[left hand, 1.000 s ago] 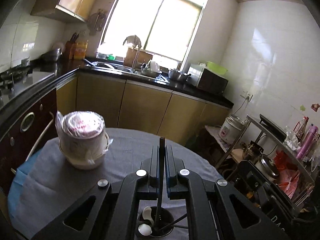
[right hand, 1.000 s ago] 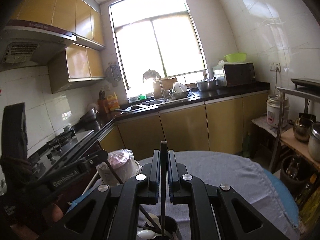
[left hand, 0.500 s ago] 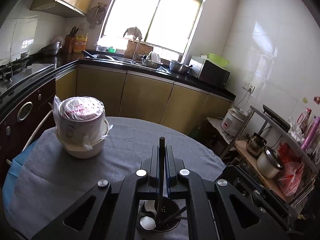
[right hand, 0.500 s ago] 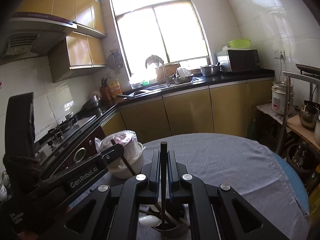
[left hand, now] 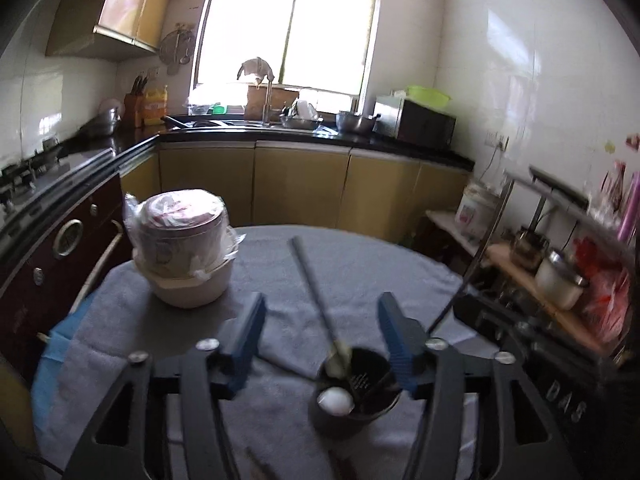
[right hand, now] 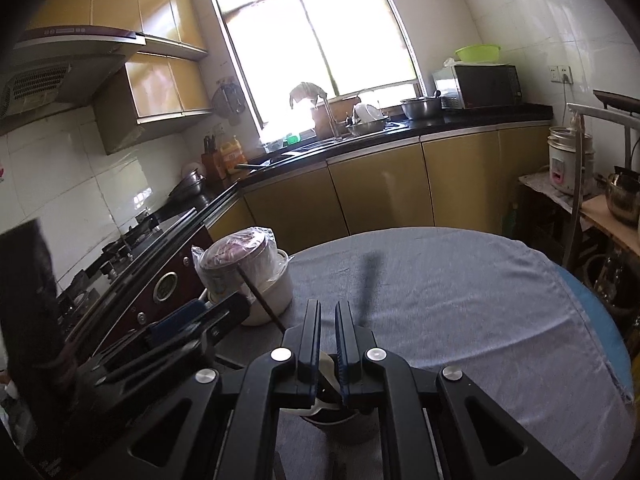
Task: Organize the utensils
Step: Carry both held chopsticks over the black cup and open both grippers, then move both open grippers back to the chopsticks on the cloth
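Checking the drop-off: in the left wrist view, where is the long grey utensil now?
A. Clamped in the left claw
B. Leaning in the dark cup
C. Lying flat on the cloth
B: the utensil leans in the cup, between the open left claw's fingers, untouched.

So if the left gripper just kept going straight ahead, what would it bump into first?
Probably the grey-handled utensil leaning out of the dark cup, between the open left gripper fingers. Beyond it, only the cloth-covered table; depth is uncertain.
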